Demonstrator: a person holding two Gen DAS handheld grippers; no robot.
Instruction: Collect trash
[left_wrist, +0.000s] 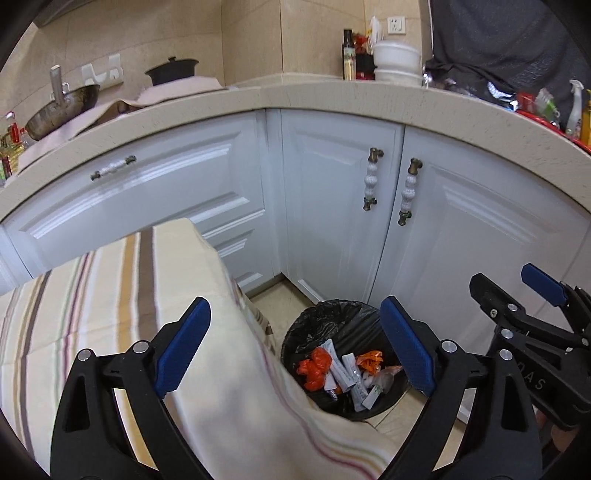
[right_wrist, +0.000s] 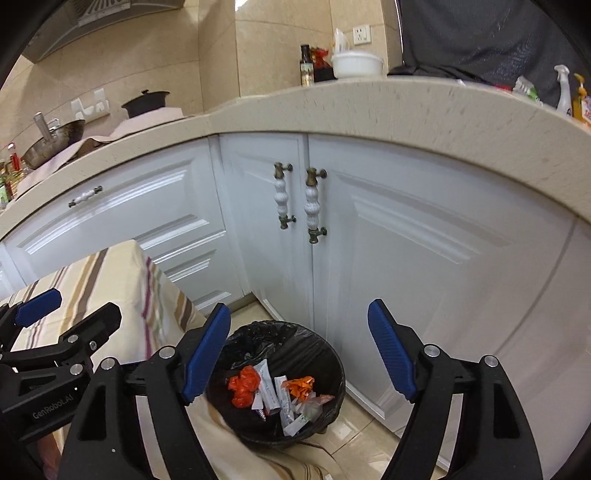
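Note:
A round black bin (left_wrist: 295, 332) (right_wrist: 332, 373) lined with a black bag stands on the floor in the cabinet corner. Inside lie orange wrappers (left_wrist: 314, 369) (right_wrist: 242, 386) and white sachets (left_wrist: 349, 373) (right_wrist: 271, 387). My left gripper (left_wrist: 295, 350) is open and empty, held above the bin and the table's corner. My right gripper (right_wrist: 299, 354) is open and empty, held above the bin; it also shows at the right of the left wrist view (left_wrist: 517, 291). The left gripper shows at the left of the right wrist view (right_wrist: 70, 310).
A table with a striped cream cloth (left_wrist: 110, 295) (right_wrist: 110, 280) stands left of the bin, its cloth hanging beside it. White cabinet doors (left_wrist: 332, 221) (right_wrist: 406, 258) with handles rise behind. The beige countertop (left_wrist: 332, 99) holds a wok, pot, bowls and bottles.

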